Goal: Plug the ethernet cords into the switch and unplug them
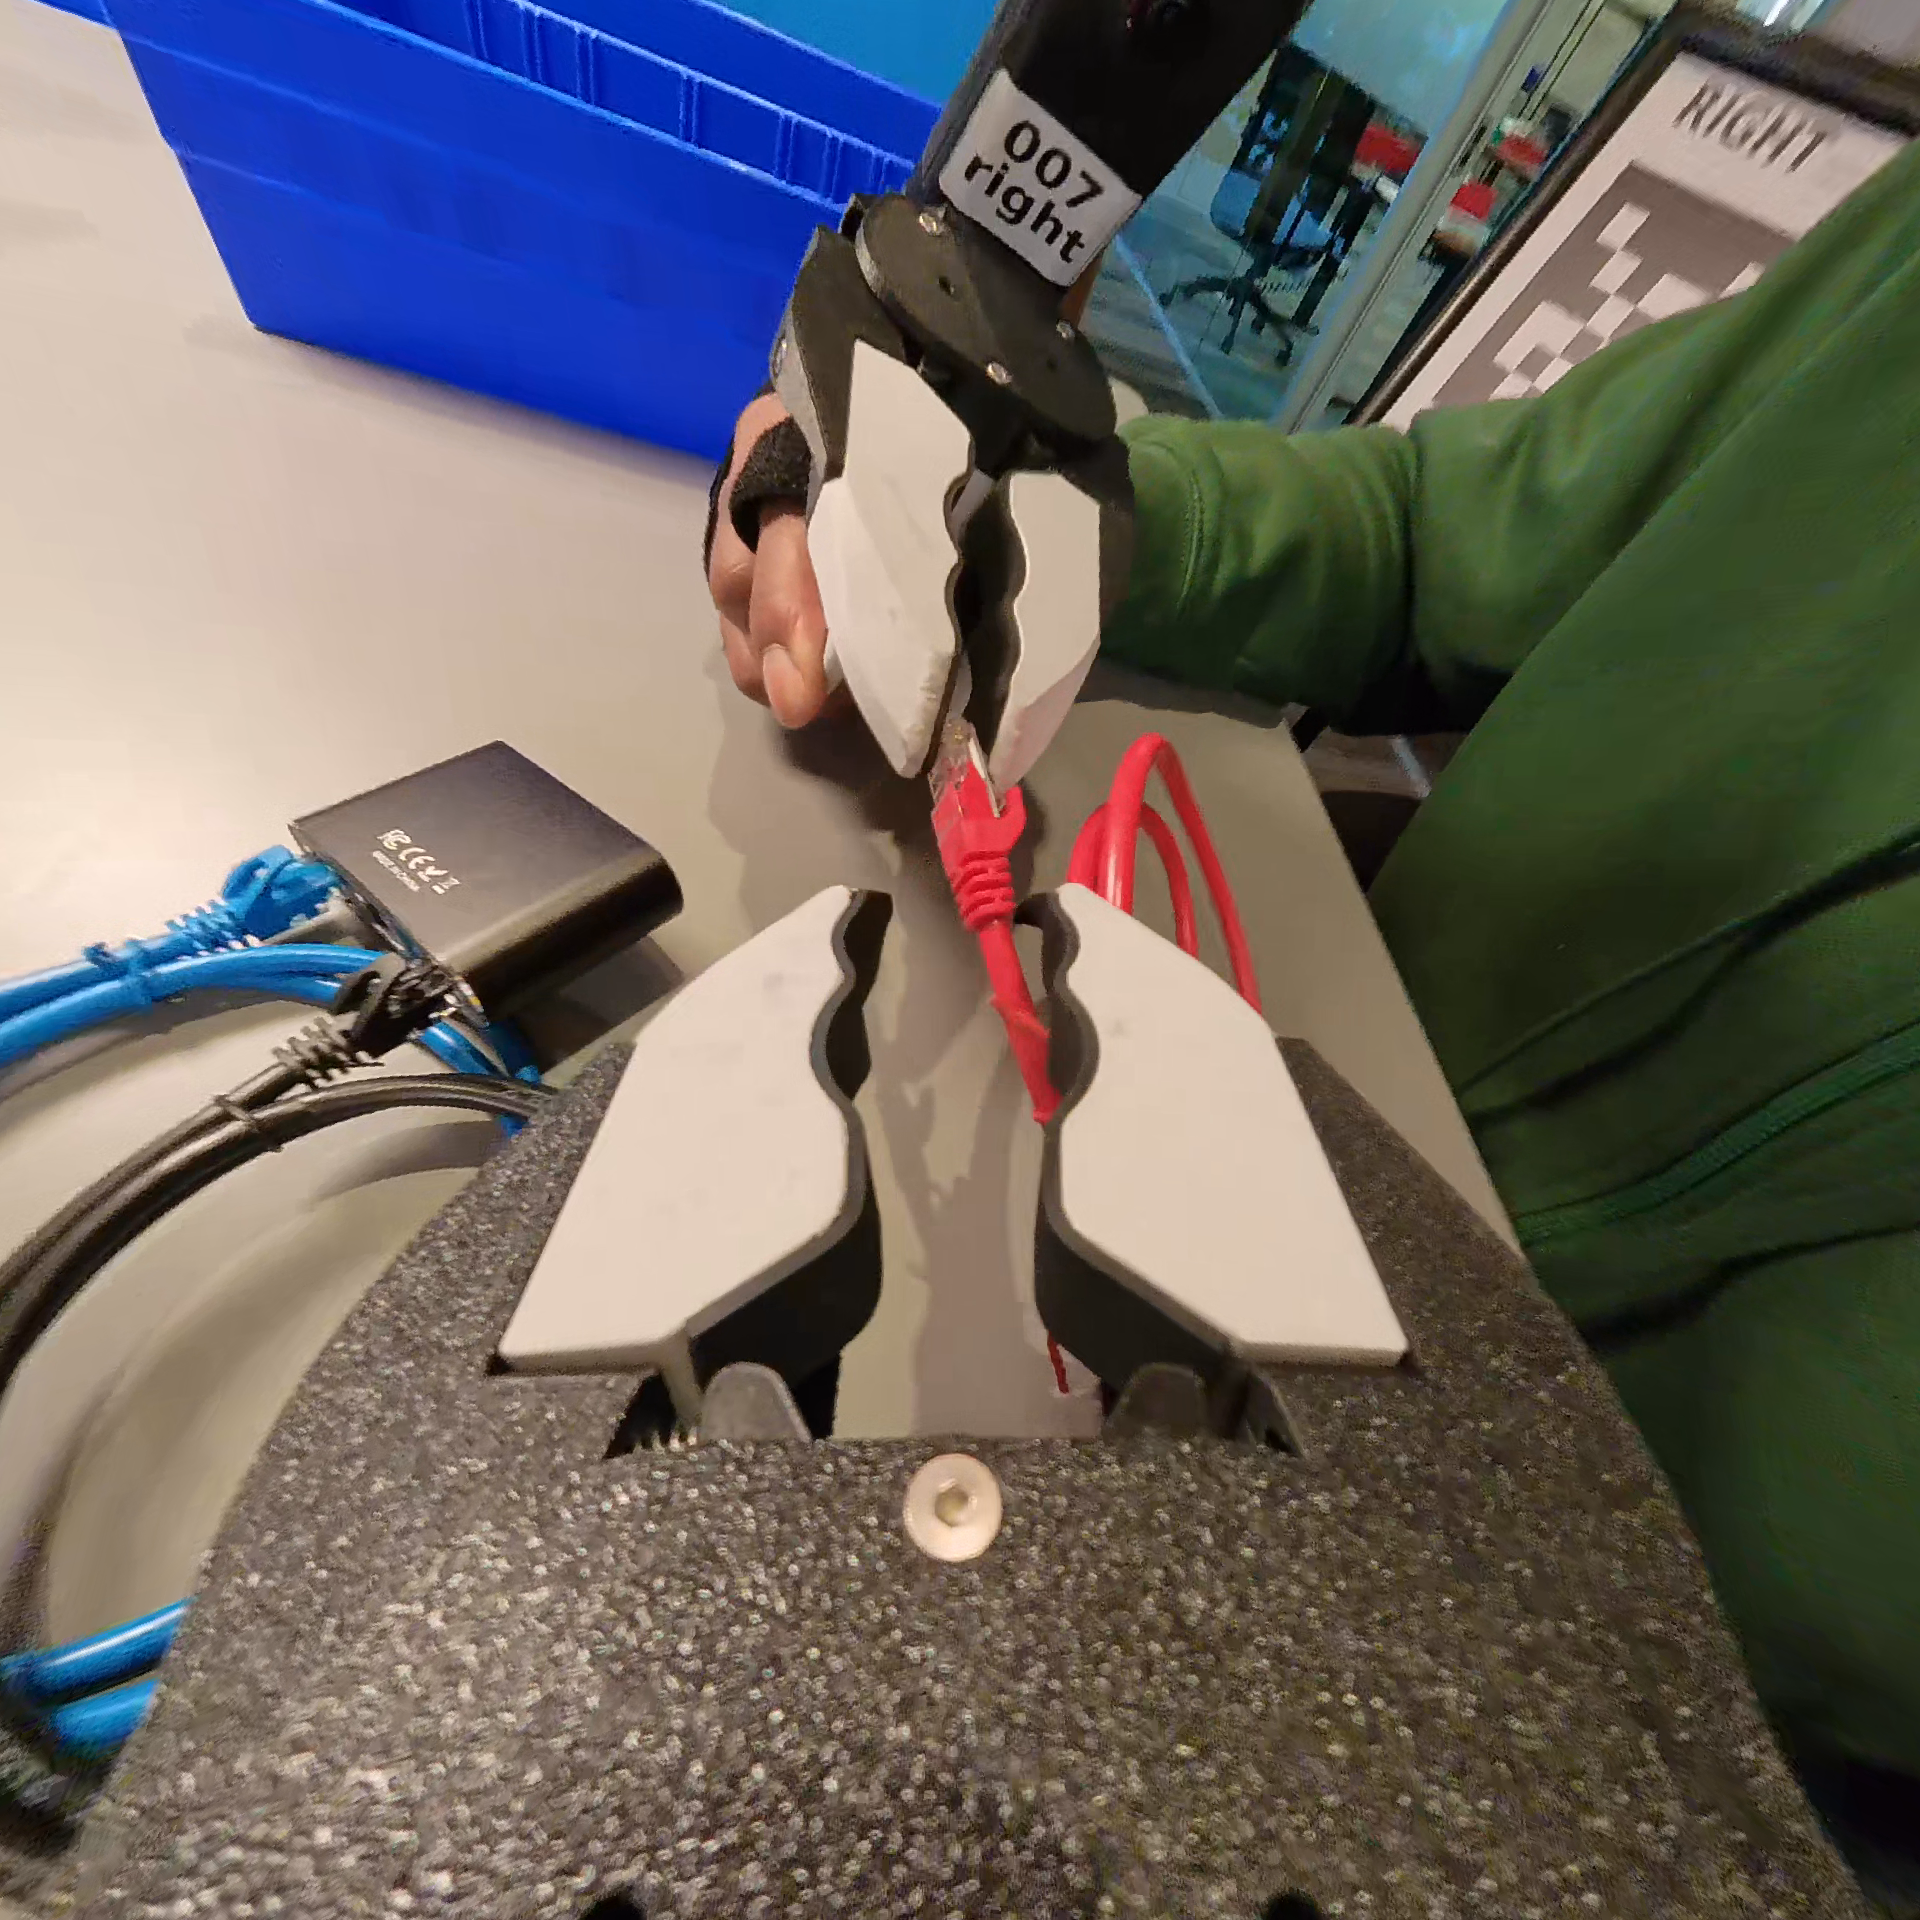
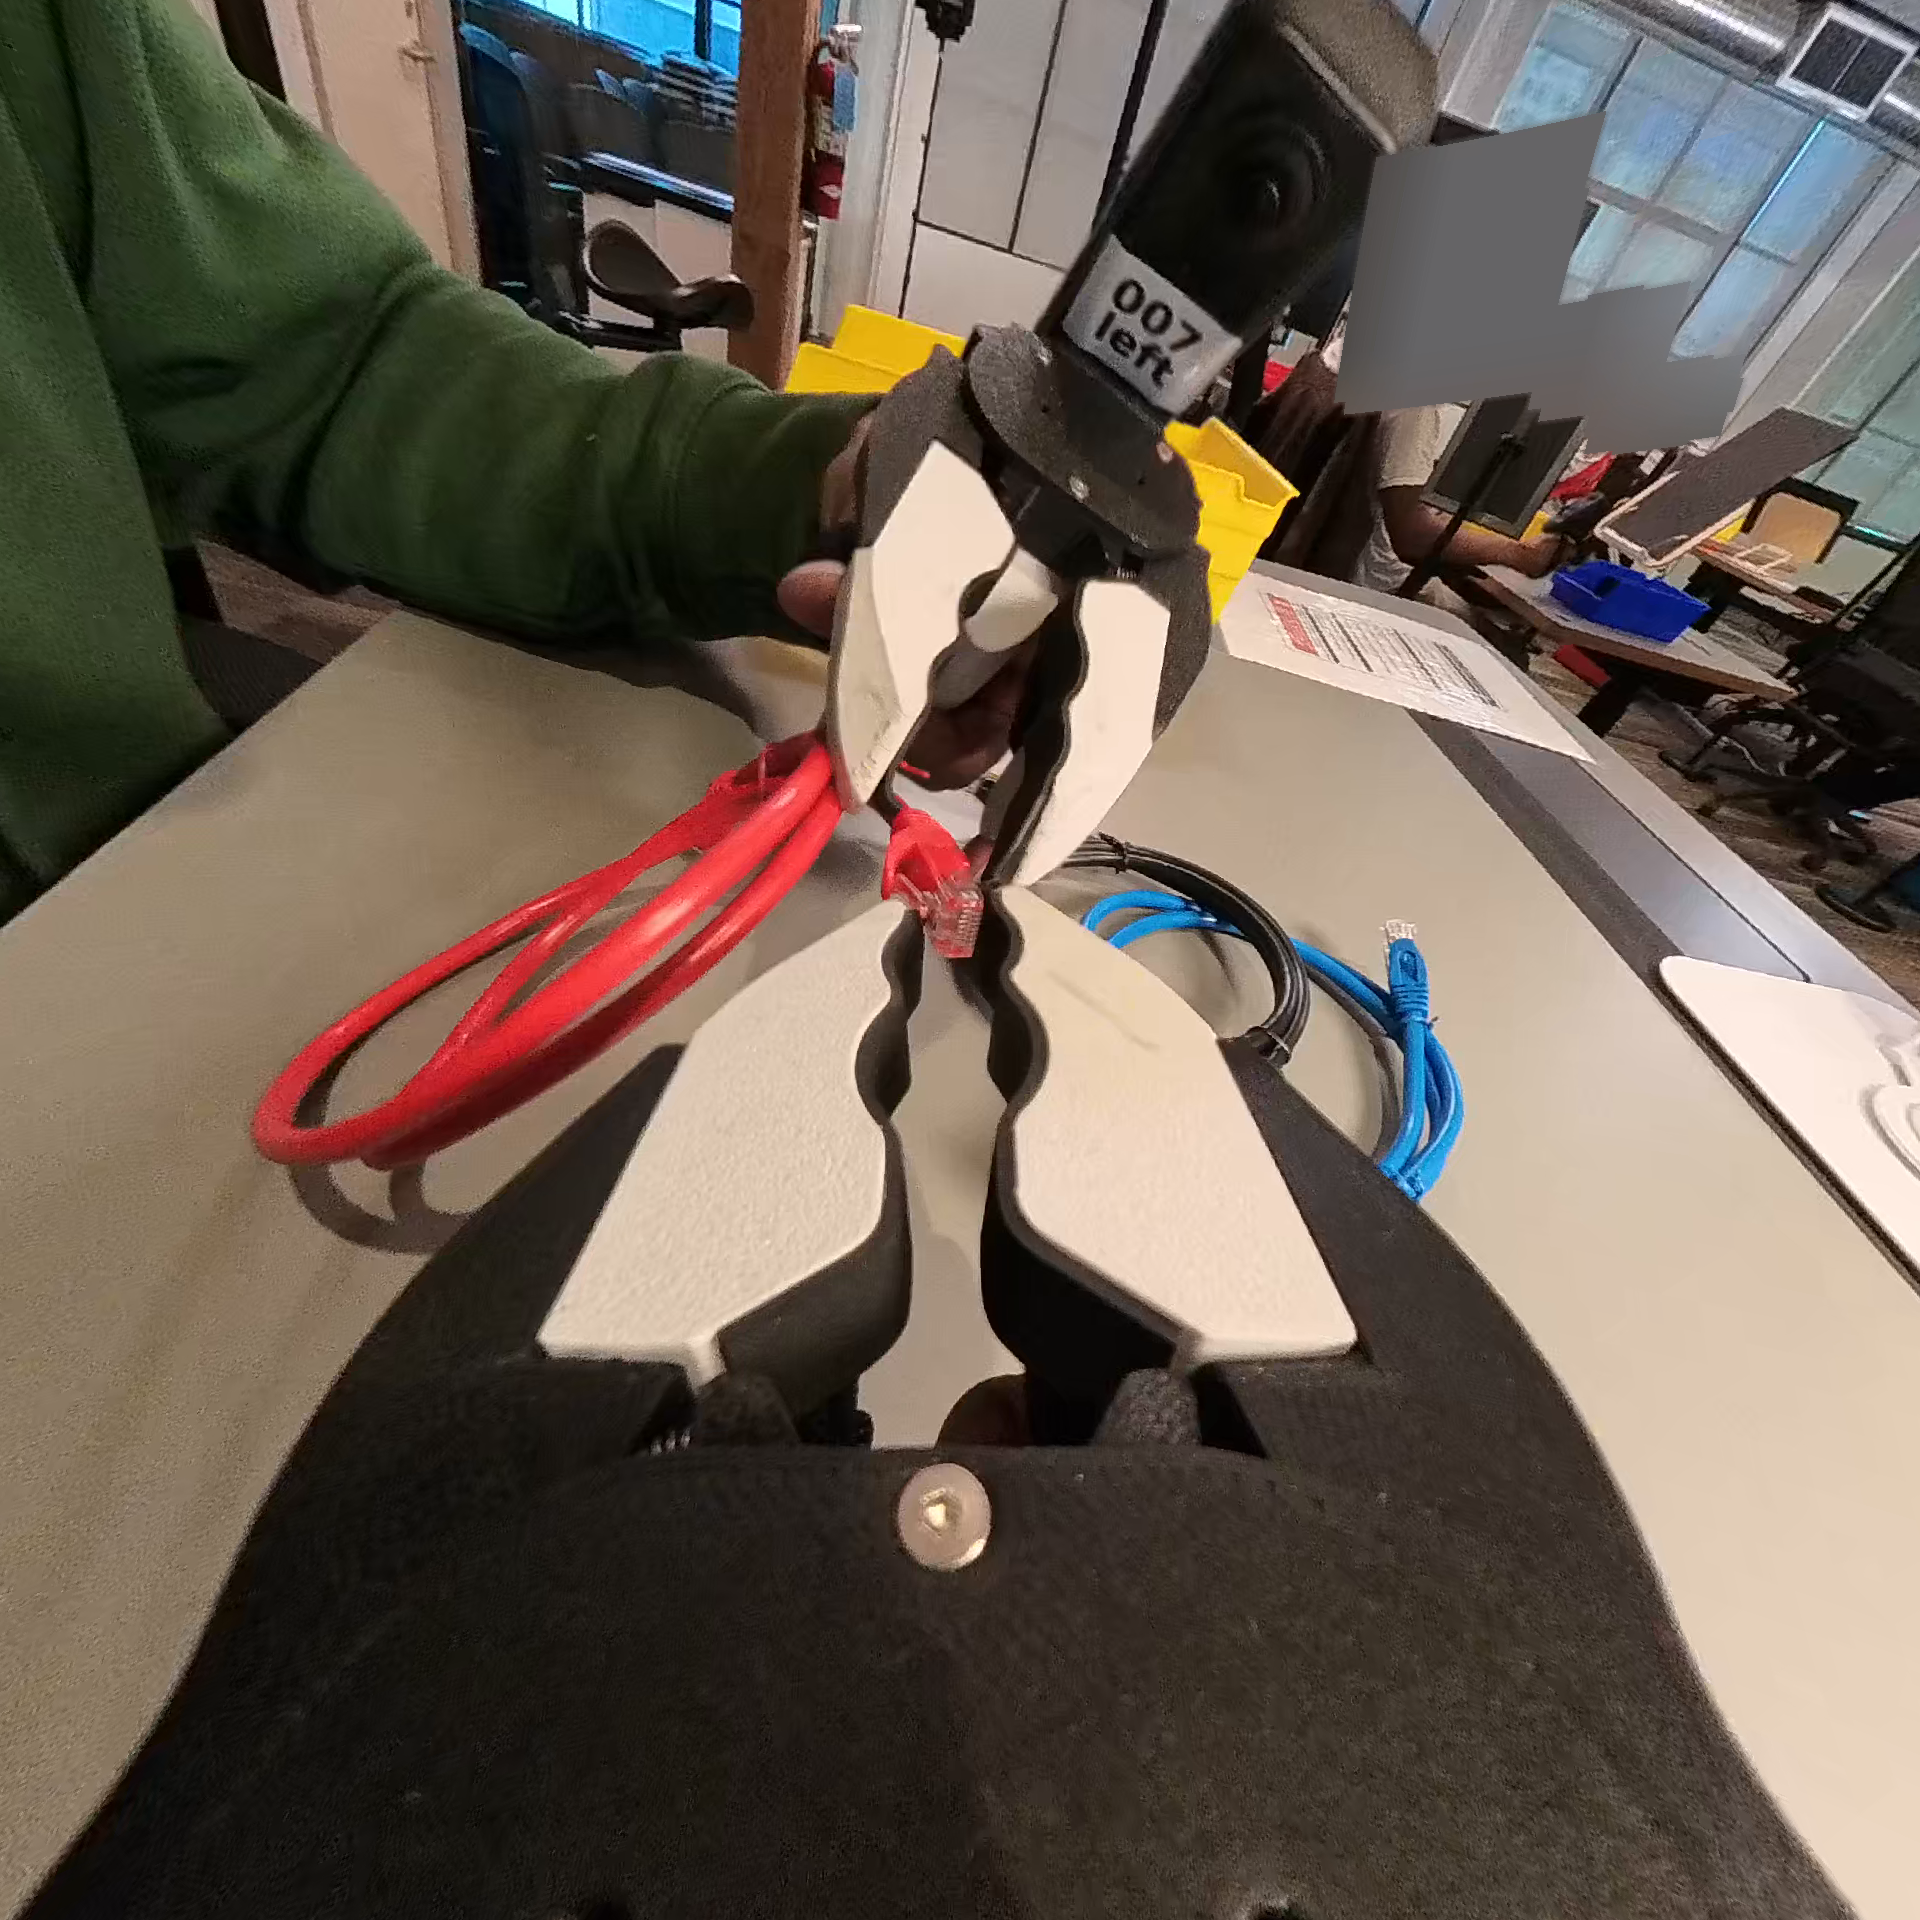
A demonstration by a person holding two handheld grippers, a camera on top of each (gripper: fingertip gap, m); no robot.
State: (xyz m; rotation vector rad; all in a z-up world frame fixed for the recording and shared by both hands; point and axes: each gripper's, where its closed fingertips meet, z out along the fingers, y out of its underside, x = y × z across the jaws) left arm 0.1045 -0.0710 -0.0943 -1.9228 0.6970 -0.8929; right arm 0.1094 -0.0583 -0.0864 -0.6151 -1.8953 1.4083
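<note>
The red ethernet cord (image 1: 997,935) has its clear plug (image 2: 951,920) pinched between the tips of my right gripper (image 2: 956,912), which is shut on it. In the left wrist view the right gripper (image 1: 961,758) comes down from above and holds the plug tip. My left gripper (image 1: 961,914) is open, and the red cord runs between its fingers, close to the right one. The cord's coil (image 2: 540,997) hangs to the left, partly off the table. The black switch (image 1: 488,862) lies at left with blue cords (image 1: 156,966) and a black cord (image 1: 312,1039) at its ports.
A blue bin (image 1: 520,208) stands behind the switch. In the right wrist view a blue cord with a free plug (image 2: 1403,956) and a black cord (image 2: 1283,977) lie at right. A white flat object (image 2: 1818,1070), a printed sheet (image 2: 1382,655) and yellow bins (image 2: 1236,488) are farther off. The grippers are tip to tip, or close to it. The black switch (image 1: 488,862) is about 9 cm from my left fingertips.
</note>
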